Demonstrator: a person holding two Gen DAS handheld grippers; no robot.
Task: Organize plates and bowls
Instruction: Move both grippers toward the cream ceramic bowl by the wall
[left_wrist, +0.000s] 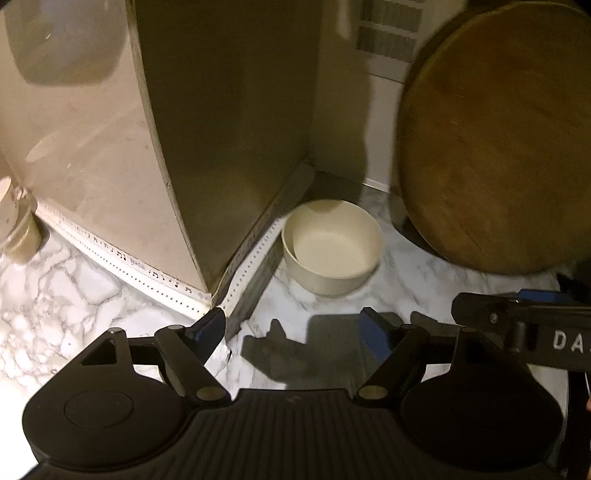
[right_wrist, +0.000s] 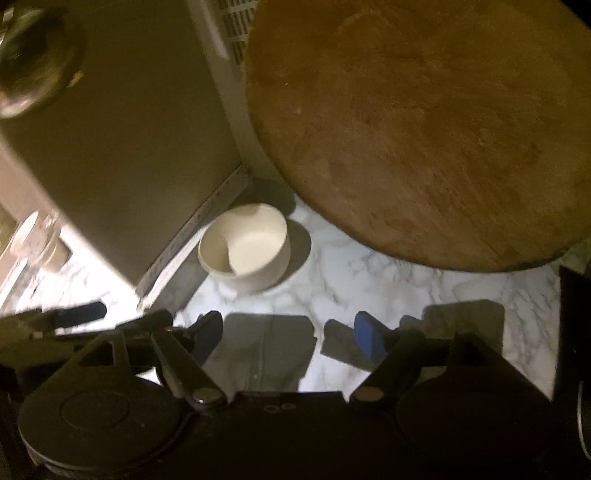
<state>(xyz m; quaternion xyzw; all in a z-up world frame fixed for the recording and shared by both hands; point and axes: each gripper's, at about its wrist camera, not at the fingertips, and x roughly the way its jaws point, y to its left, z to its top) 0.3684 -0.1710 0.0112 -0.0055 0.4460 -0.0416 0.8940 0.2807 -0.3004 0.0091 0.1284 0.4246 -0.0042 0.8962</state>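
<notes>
A cream bowl (left_wrist: 332, 247) is seen upright and empty on the marble counter (left_wrist: 424, 288), mid-frame in the left wrist view and left of centre in the right wrist view (right_wrist: 243, 251), tucked just beside the base of a beige cabinet panel (left_wrist: 229, 122). A round wooden board (left_wrist: 498, 140) is propped on edge at upper right. Left gripper (left_wrist: 295, 328) and right gripper (right_wrist: 286, 332) are both spread wide, nothing gripped, low in frame short of the bowl.

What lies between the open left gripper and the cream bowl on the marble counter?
Nothing: in the left wrist view, only bare marble counter and the gripper's shadow separate the left gripper from the cream bowl.
</notes>
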